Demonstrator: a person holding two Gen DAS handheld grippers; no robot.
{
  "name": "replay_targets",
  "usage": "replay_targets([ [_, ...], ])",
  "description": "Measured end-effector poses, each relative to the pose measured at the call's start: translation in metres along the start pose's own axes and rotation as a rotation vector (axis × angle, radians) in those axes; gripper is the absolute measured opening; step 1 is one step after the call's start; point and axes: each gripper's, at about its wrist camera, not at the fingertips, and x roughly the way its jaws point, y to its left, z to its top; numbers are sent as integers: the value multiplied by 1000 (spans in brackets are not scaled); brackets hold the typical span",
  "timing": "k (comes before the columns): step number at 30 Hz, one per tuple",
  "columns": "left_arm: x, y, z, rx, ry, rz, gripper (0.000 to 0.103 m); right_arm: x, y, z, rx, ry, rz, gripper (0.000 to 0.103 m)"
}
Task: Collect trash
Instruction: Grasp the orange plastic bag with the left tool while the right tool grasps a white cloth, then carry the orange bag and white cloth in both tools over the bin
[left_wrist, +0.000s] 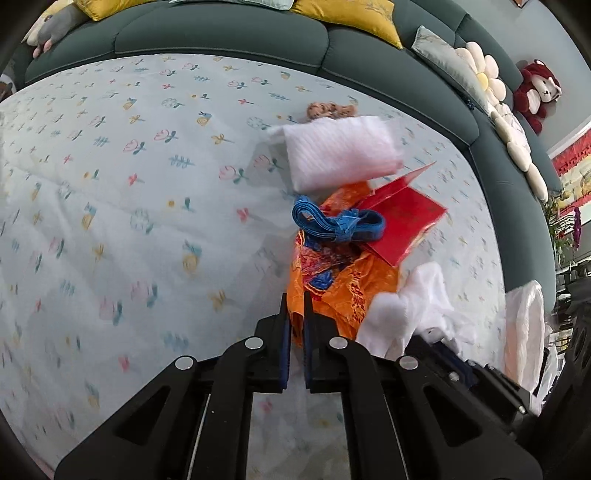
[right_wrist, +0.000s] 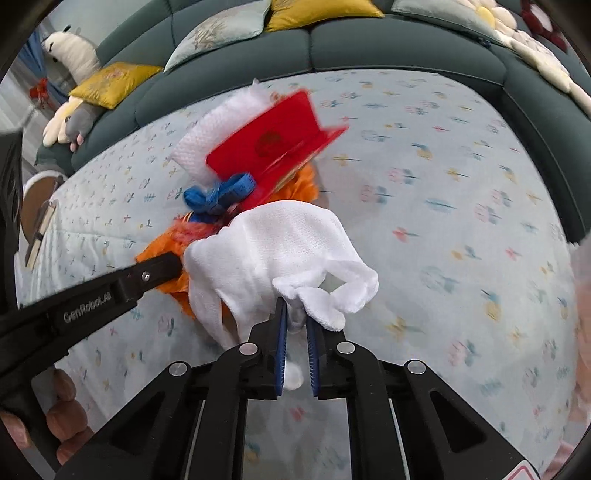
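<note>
A heap of trash lies on the floral bed sheet (left_wrist: 147, 184). It holds a crumpled orange plastic bag (left_wrist: 354, 291), a blue tape measure (left_wrist: 332, 223), a folded red card (left_wrist: 402, 221) and a white foam sheet (left_wrist: 340, 151). My left gripper (left_wrist: 294, 301) is shut on the near edge of the orange bag. A white cloth glove (right_wrist: 280, 251) lies against the bag's right side, and my right gripper (right_wrist: 295, 312) is shut on its cuff. In the right wrist view the red card (right_wrist: 273, 144) and blue tape measure (right_wrist: 218, 194) lie beyond the glove, and the left gripper's finger (right_wrist: 162, 267) reaches into the orange bag (right_wrist: 166, 243).
A dark green padded surround (left_wrist: 221, 33) rings the bed, with yellow cushions (right_wrist: 110, 83) and plush toys (left_wrist: 535, 92) on it. A thin white plastic bag (left_wrist: 524, 332) hangs at the right edge. A small brown item (left_wrist: 328, 109) lies behind the foam sheet. A bare hand (right_wrist: 62, 413) holds the left gripper.
</note>
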Motion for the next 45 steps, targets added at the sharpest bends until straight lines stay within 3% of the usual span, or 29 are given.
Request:
replay_targets([
  [15, -67, -78, -61, 109, -66, -52, 5, -96, -69, -42, 94, -138, -30, 9],
  [29, -117, -150, -86, 230, -155, -87, 4, -162, -122, -66, 173, -267, -32, 9],
  [45, -118, -238, -99, 383, -169, -110, 4, -213, -198, -73, 289, -385, -69, 9],
])
